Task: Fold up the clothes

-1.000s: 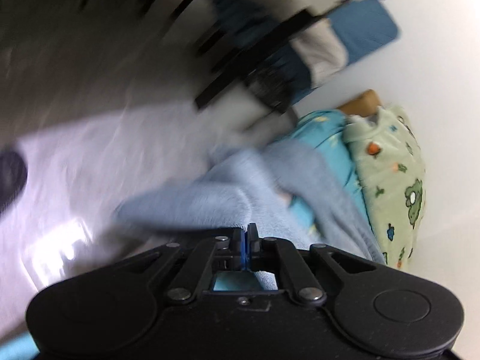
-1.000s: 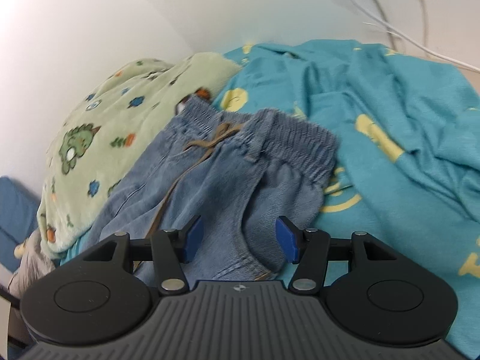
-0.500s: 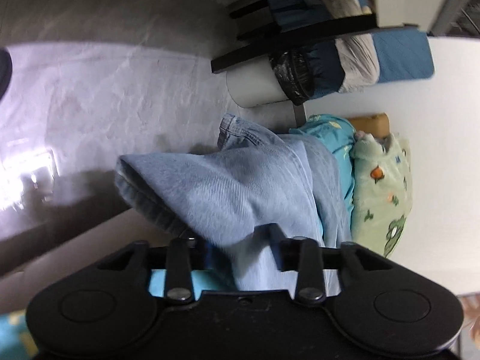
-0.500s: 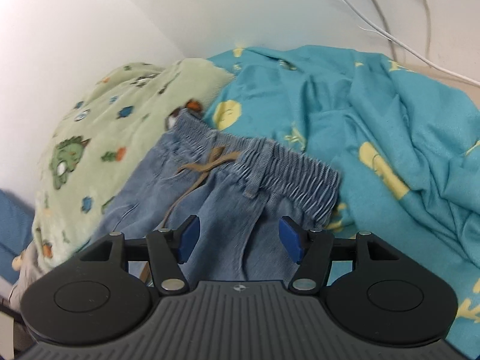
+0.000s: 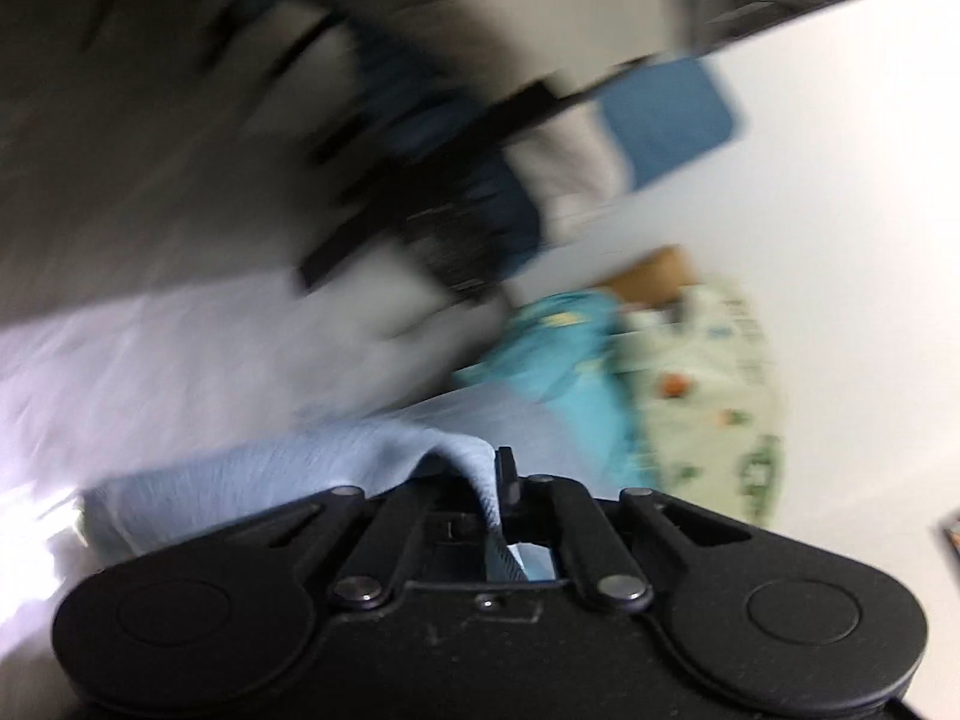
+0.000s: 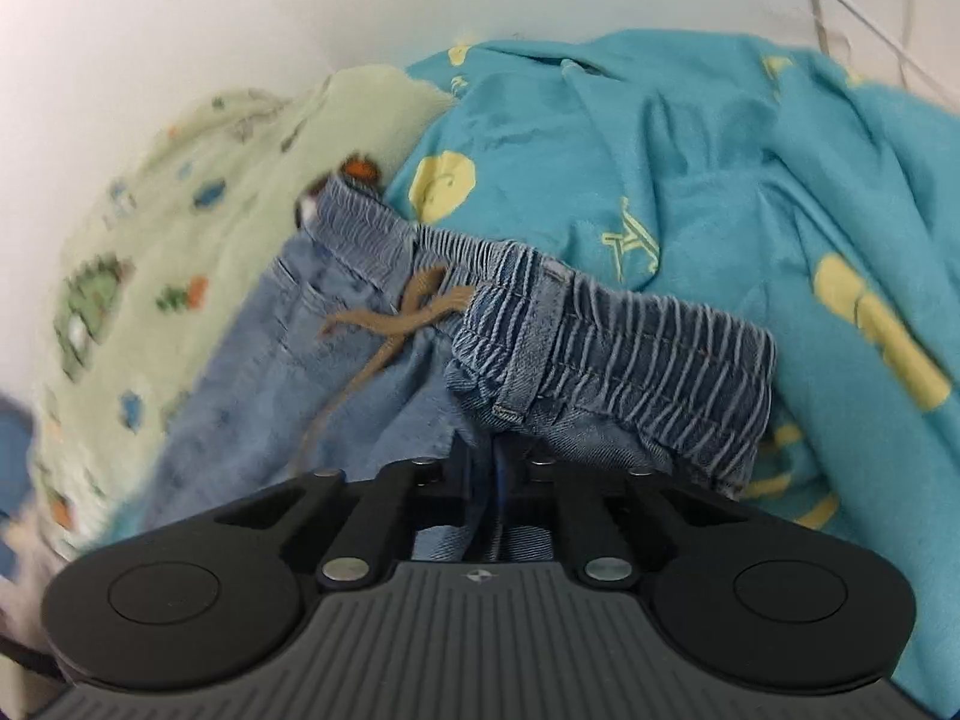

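Both grippers are clamped on the jeans (image 6: 384,360), one at each end. In the right wrist view, the right gripper (image 6: 489,468) has its jaws pressed together on denim just below the elastic waistband (image 6: 618,348), which bunches up right above the fingers and runs from the middle of the frame off to the right. A tan drawstring (image 6: 396,324) is tied in a loose bow at the waist, with one tail trailing down toward the gripper. The jeans lie on a teal sheet with yellow prints (image 6: 720,180), the waist end toward the wall (image 6: 180,30), and the legs stretch away to the lower left, so the long axis runs diagonally out of this view. A pale green blanket with little animal prints (image 6: 180,210) sits just beside the jeans on the left, touching their edge. Over in the left wrist view everything is heavily blurred, but the left gripper (image 5: 498,480) plainly has its jaws closed on a fold of light blue denim (image 5: 288,474), the cloth draped over the left finger and spreading off to the left. Beyond it the teal sheet (image 5: 564,354) and the green blanket (image 5: 714,414) show against the white wall (image 5: 840,240), with a blue cushion-like shape (image 5: 666,120) higher up; the dark shapes around it are too smeared to make out.
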The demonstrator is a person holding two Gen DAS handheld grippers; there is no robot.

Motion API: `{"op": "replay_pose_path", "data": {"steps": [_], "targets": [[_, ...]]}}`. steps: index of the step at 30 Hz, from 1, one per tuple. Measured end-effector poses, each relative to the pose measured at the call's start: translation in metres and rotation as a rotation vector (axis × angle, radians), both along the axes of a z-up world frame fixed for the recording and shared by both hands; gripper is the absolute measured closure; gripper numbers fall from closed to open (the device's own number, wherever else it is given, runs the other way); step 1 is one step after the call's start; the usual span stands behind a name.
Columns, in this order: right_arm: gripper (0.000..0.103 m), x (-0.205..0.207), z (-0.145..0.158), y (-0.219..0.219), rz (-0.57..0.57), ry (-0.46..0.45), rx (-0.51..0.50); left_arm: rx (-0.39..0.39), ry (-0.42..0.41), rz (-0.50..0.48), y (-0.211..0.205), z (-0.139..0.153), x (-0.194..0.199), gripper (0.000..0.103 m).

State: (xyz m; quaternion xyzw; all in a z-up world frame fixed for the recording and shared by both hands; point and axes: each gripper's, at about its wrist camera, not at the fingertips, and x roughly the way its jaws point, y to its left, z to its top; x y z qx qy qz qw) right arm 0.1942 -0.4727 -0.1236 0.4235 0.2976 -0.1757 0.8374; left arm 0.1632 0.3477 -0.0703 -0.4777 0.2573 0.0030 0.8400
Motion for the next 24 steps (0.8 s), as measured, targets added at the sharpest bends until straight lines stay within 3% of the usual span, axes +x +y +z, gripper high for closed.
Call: {"op": "replay_pose_path", "data": {"steps": [3,6,8,11,14,18,21,23,24], "targets": [[0.099,-0.017,0.026,0.002,0.016,-0.139,-0.008,0.009,-0.073,-0.015,-0.002,0.026,-0.019,0.102],[0.099,-0.04,0.05,-0.001,0.03,-0.284,0.001,-0.022,-0.13,-0.016,0.001,0.022,-0.048,0.102],[0.099,-0.057,0.06,-0.004,0.042,-0.344,-0.022,-0.031,-0.111,0.002,0.005,0.006,-0.066,0.102],[0.099,-0.07,0.059,-0.011,0.049,-0.273,-0.01,-0.074,0.019,0.037,0.012,-0.03,-0.084,0.102],[0.098,-0.073,0.038,-0.016,0.056,-0.092,0.042,-0.146,0.127,0.065,0.015,-0.071,-0.101,0.102],[0.084,-0.085,0.018,-0.023,0.027,-0.037,0.13,-0.29,0.15,0.102,0.019,-0.107,-0.105,0.1],[0.082,-0.094,0.027,-0.021,0.02,-0.033,0.117,-0.358,0.159,0.119,0.021,-0.119,-0.096,0.092],[0.081,-0.095,0.037,-0.019,0.014,-0.022,0.071,-0.399,0.174,0.108,0.029,-0.126,-0.093,0.079],[0.079,-0.096,0.04,-0.018,0.007,-0.007,0.048,-0.414,0.18,0.113,0.03,-0.131,-0.09,0.064]]}}
